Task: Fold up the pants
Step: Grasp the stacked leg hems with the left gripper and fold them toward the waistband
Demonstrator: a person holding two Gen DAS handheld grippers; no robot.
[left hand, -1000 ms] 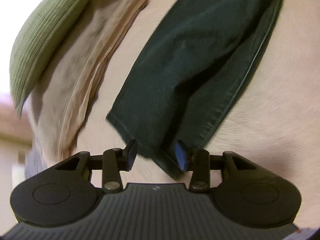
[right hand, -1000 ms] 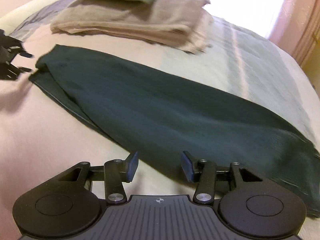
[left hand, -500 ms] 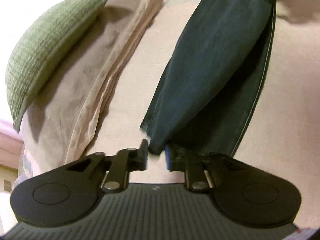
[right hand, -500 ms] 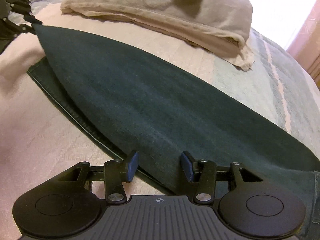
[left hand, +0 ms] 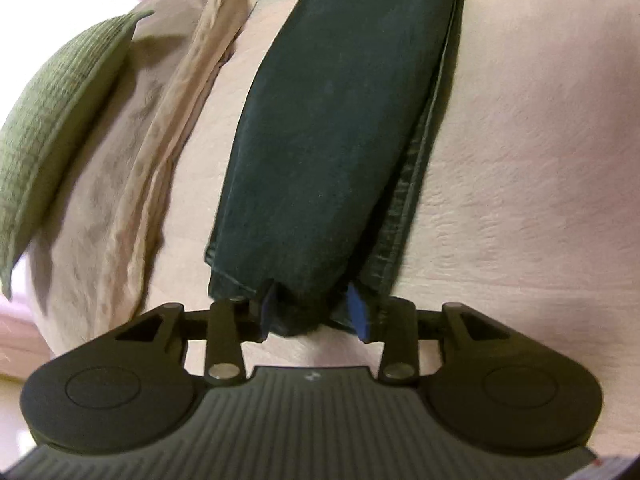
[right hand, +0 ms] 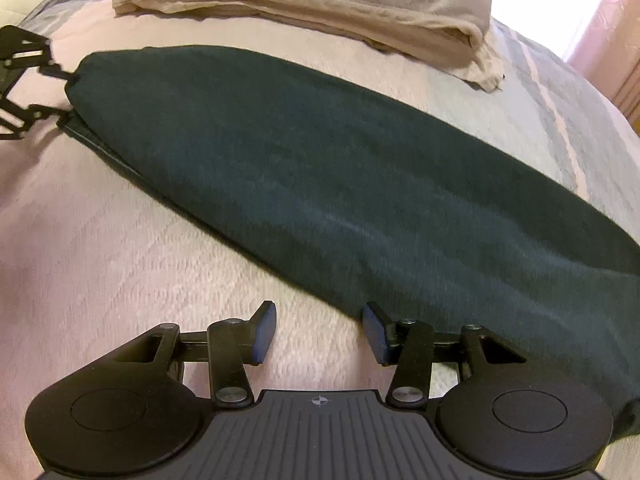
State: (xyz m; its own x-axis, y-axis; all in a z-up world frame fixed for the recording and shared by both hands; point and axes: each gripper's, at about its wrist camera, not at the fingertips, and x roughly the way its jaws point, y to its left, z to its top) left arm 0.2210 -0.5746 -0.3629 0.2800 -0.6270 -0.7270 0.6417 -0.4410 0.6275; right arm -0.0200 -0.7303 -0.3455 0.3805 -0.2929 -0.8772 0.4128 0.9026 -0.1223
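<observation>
Two grippers: left gripper opening w/ pants hem between.

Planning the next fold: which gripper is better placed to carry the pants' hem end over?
Left. The left gripper has the pants hem bunched between its opening jaws; the right gripper is open over bedspread.

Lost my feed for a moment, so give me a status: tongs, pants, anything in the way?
Left tongs opening, pants hem bunched between them. Right tongs open, empty, at the pants' near edge. Beige blanket and green cushion lie beyond, apart.
</observation>
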